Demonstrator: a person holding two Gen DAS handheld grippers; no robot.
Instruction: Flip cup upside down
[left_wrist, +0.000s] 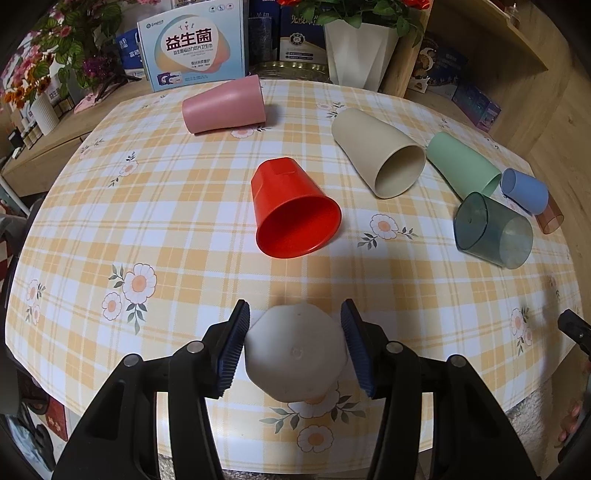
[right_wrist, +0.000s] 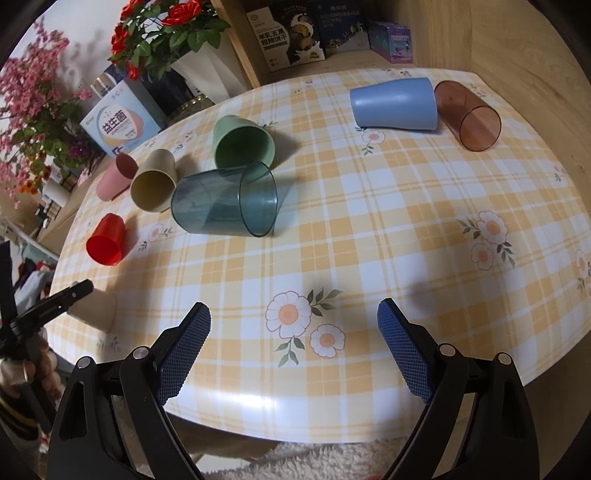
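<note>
A white cup stands upside down near the table's front edge, its faceted base facing me. My left gripper straddles it, with a thin gap between each blue pad and the cup wall. The same cup shows at the left edge of the right wrist view, with a left finger beside it. My right gripper is open and empty above the table's front edge. Several other cups lie on their sides: red, pink, beige, green, clear teal, blue, clear brown.
The round table has a yellow plaid cloth with daisies. Behind it stand a white vase of roses, a blue-white box, flowers and wooden shelves with boxes. A fluffy rug lies below the table edge.
</note>
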